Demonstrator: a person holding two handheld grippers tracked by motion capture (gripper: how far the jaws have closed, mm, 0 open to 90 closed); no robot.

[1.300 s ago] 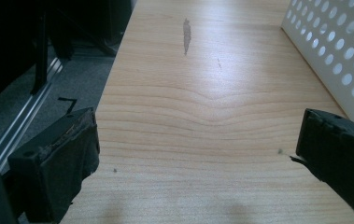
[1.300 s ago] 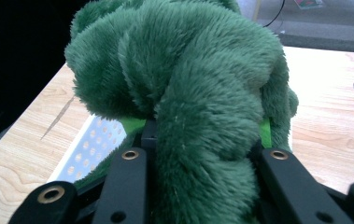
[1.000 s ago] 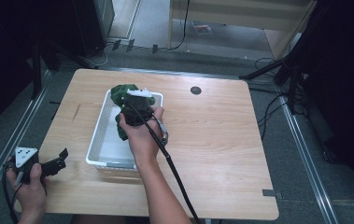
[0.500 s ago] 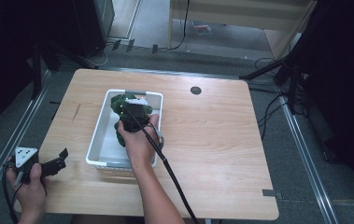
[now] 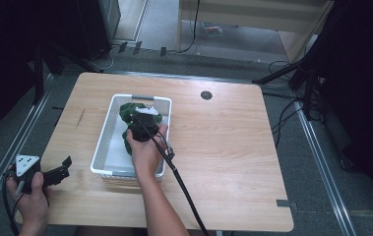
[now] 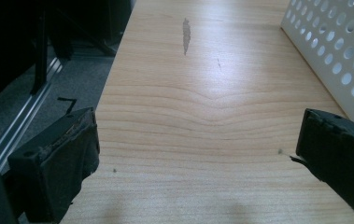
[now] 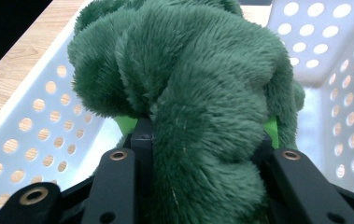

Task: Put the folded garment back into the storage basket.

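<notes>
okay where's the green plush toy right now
The green plush toy is inside the white perforated basket on the left half of the table in the high view, toward its far end, between the jaws of the right gripper.

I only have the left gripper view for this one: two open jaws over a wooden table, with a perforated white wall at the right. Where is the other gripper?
Observer: The right gripper is down inside the white basket, as the high view shows.
Operator: Is anything in it?
Observer: A green plush toy sits between its jaws and bulges past them in the right gripper view. The pads look pressed on it, though the jaws have just been opening a little.
Operator: And where on the table is the gripper I am looking along?
Observer: The left gripper is at the near left corner of the table, apart from the basket, with nothing between its jaws.
</notes>
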